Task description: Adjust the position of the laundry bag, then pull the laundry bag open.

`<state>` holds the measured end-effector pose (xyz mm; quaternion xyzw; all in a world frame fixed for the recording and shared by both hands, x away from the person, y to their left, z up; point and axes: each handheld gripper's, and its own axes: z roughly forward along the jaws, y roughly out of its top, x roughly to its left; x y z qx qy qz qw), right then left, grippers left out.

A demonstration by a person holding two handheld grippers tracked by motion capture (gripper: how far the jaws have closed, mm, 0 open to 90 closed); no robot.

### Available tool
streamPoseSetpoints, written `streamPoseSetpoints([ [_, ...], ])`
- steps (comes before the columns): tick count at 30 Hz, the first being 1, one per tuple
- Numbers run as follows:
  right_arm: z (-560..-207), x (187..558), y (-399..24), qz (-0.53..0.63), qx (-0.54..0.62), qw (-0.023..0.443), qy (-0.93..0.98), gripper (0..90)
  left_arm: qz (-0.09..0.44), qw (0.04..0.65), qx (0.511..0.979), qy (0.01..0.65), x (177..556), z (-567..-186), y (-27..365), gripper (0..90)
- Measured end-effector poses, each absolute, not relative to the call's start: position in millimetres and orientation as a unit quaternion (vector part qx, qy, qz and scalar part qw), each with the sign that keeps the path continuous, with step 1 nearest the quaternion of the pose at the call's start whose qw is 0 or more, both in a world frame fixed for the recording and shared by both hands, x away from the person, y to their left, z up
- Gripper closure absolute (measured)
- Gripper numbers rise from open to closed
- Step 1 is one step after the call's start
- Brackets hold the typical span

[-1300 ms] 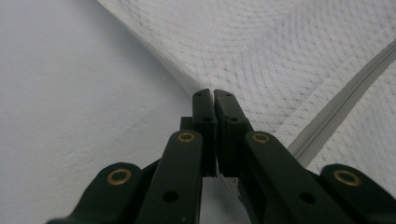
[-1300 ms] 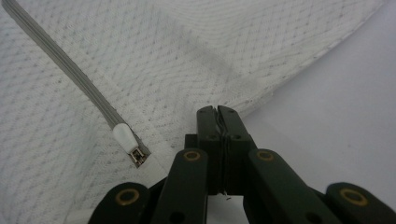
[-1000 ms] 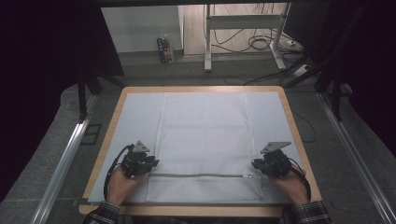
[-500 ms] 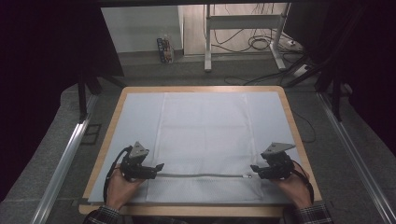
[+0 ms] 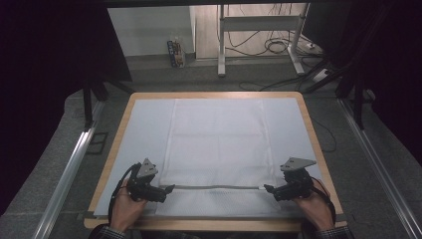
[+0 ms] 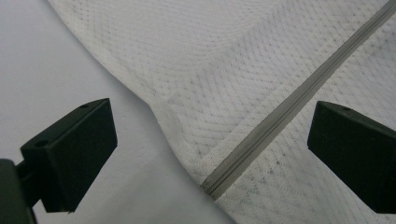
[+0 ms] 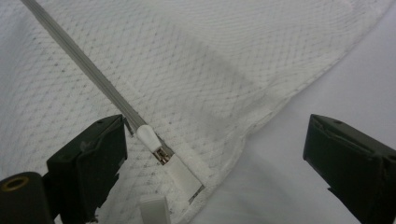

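Both pairs of jaws have just been opening, and compared with a second ago, when each was pinched at an end of the zipper, they now stand spread with nothing pressed between the pads. In the high view the left gripper has slid a little outward toward the table's left edge, so its tips sit just off the zipper's left end, while the right gripper has kept its place at the other end. Between the two grippers the zipper runs as a straight grey band, near the front edge of the white mesh bag, which lies flat on a pale smooth mat over the wooden table. From the left gripper view the bag is a fine woven net with a diamond pattern, its hemmed corner and the end of the zipper lying between the blunt black blocks of the jaws and touching neither. From the right gripper view the mesh looks more open and honeycombed; the zipper ends just beside the left-hand jaw in a small white plastic pull tab with a metal link, next to a white fabric end patch.
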<state>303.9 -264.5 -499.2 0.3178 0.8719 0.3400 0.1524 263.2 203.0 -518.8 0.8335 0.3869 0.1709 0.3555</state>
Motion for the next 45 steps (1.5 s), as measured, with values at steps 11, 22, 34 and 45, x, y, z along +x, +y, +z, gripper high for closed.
streamPoseSetpoints([
  [11, -503, 299, -270, 0.336, 0.325, 0.139, 0.873, 2.0, 0.174, 0.356, 0.832, 0.387, 264, -521, 205, 1.2],
  [22, -503, 291, -276, 0.304, 0.339, 0.148, 0.878, 18.2, 0.177, 0.355, 0.834, 0.383, 263, -521, 204, 1.6],
  [34, -516, 296, -270, 0.286, 0.306, 0.113, 0.901, 19.8, 0.177, 0.350, 0.838, 0.378, 264, -522, 202, 1.9],
  [45, -514, 292, -264, 0.284, 0.298, 0.116, 0.904, 54.2, 0.182, 0.345, 0.843, 0.371, 263, -522, 199, 2.3],
])
